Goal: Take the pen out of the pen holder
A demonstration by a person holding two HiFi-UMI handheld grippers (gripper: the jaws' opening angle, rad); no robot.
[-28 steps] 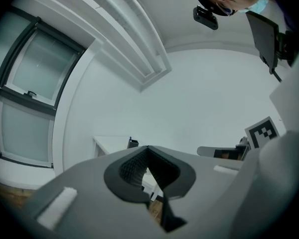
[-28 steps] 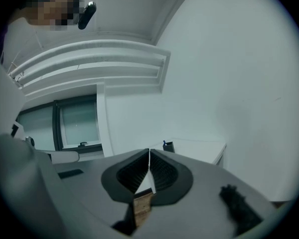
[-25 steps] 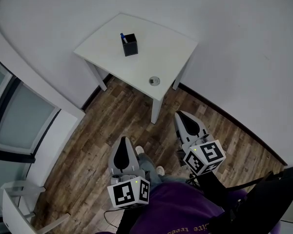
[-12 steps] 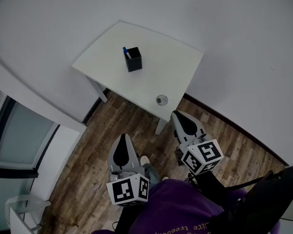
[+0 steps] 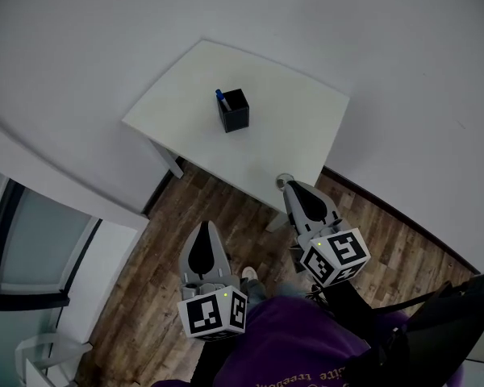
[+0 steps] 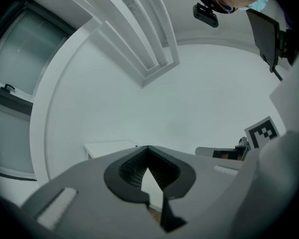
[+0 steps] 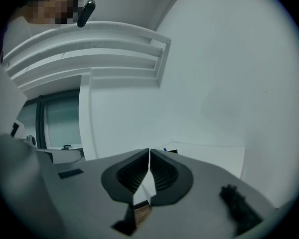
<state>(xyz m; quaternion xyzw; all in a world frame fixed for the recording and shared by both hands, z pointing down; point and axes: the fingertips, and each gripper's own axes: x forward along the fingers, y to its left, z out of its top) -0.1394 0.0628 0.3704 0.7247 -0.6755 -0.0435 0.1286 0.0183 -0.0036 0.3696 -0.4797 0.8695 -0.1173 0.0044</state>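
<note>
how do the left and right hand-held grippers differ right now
In the head view the right hand-held gripper has its tip at the near edge of the table; the left hand-held gripper lies over the wooden floor, short of it. The right one's view catches the pen just beyond its jaws; the left one's shows a table corner but no pen. Both are shut, empty, and pointing toward the table.

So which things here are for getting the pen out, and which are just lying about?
For the job:
- blue pen
- black pen holder it stands in
- left tongs and right tongs, both shut and empty

Just lying about:
- small round metal thing at the near edge of the white table
</note>
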